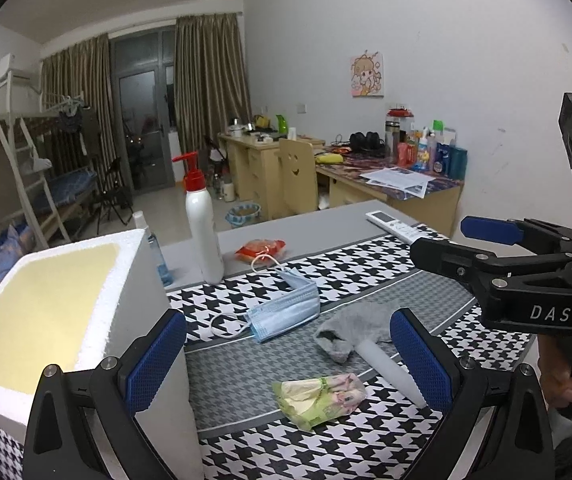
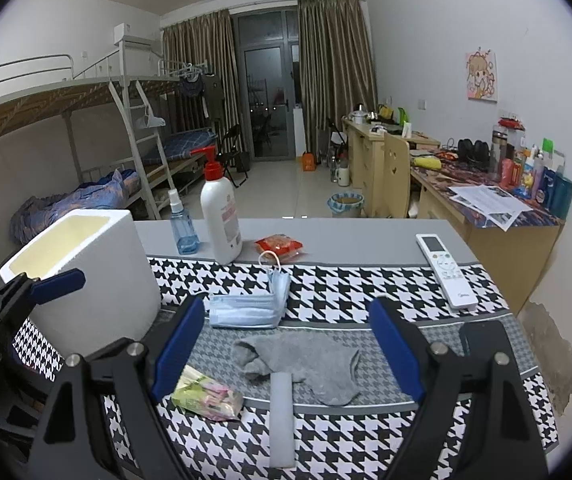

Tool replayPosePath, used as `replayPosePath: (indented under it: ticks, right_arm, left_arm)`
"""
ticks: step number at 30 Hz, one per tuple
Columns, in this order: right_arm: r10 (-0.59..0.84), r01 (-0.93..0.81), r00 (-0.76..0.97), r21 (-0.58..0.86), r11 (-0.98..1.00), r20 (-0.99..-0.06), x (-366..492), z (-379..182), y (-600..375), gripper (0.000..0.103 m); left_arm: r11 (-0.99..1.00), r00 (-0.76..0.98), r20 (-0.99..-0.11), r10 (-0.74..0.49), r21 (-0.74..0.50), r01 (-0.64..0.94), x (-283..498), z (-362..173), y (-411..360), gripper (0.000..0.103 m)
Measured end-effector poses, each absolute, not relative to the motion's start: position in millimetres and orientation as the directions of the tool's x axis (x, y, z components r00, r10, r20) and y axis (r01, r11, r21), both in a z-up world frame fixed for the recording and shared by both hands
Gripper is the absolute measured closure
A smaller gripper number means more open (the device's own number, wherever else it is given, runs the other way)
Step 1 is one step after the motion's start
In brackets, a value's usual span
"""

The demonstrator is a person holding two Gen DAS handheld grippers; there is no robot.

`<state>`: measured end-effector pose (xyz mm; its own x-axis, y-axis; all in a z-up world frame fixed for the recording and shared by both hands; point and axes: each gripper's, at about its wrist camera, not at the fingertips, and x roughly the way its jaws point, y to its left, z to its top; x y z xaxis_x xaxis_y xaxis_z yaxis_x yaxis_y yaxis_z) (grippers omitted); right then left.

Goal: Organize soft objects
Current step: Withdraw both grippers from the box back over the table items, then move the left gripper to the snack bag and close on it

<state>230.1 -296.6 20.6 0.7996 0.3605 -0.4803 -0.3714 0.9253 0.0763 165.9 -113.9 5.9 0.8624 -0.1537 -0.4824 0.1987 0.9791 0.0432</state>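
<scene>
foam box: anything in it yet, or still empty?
Looks empty. The foam box shows only bare yellowish lining inside in both views, though its bottom is hidden. Mask, sock and tissue pack lie on the mat.

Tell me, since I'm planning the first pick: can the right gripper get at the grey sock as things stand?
Probably yes. The right gripper is open and the grey sock lies flat on the houndstooth cloth right between its fingers, with nothing on top. A white foam strip lies against its near edge and might get caught too.
</scene>
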Motion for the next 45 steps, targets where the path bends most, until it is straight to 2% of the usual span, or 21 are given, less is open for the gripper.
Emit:
replayPosePath:
  ticks: [5,20,45]
  right_arm:
    - [0.366,-0.372,0.8,0.086,0.924,-0.476,233,22,-304,0.016]
    - [0.354,-0.365,0.788,0.081,0.928,-0.503,242,18,-317,0.016]
    - [0.425,-0.5,0.66,0.06,0.864,-0.619,283,-8,-289,0.016]
  left_arm:
    - [0.975,0.862,-0.478,-0.167,0.049,0.216,165,8,-124,0.001]
    - [0.971,0.818,-0.541,-0.196,0.011,0.24,176,-14,-148,0.001]
    - [0.997,0.728,-0.684,-0.052,0.003,0.074,202,-79,-132,0.001]
